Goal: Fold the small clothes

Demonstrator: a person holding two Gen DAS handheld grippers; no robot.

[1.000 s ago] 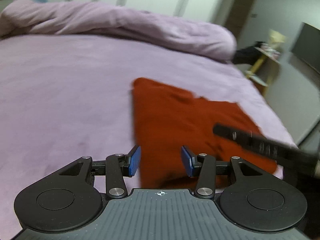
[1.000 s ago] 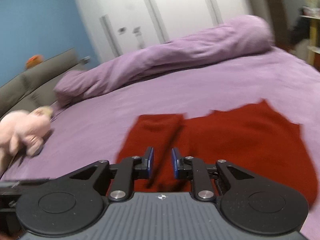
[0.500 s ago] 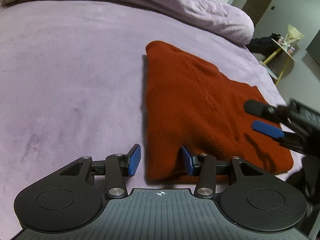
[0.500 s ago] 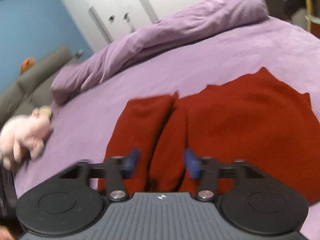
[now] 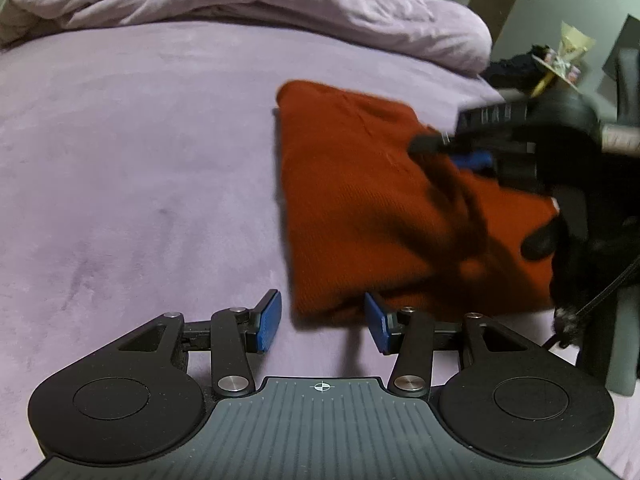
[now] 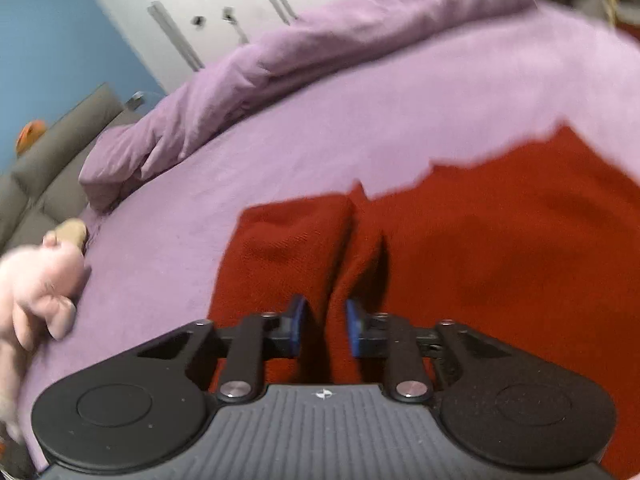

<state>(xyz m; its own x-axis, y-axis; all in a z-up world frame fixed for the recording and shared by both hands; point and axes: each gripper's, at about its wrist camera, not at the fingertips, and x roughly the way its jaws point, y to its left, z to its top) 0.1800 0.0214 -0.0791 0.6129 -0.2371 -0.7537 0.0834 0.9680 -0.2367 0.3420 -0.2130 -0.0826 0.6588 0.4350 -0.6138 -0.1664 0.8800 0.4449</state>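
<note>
A: Starting on the left, our left gripper point(image 5: 322, 322) has its jaws partly apart. The near corner of the red knit garment point(image 5: 372, 216) sits just ahead of the gap, closer to the right pad; we see no pad pressing on it, so it holds nothing.

B: And the garment itself?

A: It lies on the purple bed cover point(image 5: 140, 168), right of centre in the left wrist view, with the bunched purple duvet point(image 5: 248, 4) along the far side.

B: Moving right, our right gripper point(image 6: 323, 326) is over the garment point(image 6: 500, 264), jaws closing. In the right wrist view a raised ridge of the red knit runs between the blue pads, but we can't tell whether they already pinch it; a thin gap seems to show on each side.

A: From the left wrist view that gripper point(image 5: 452, 150) is blurred, low over the cloth's far right part.

B: No containers anywhere. A pink plush toy point(image 6: 36, 280) lies at the bed's left edge, well apart from the garment.
</note>
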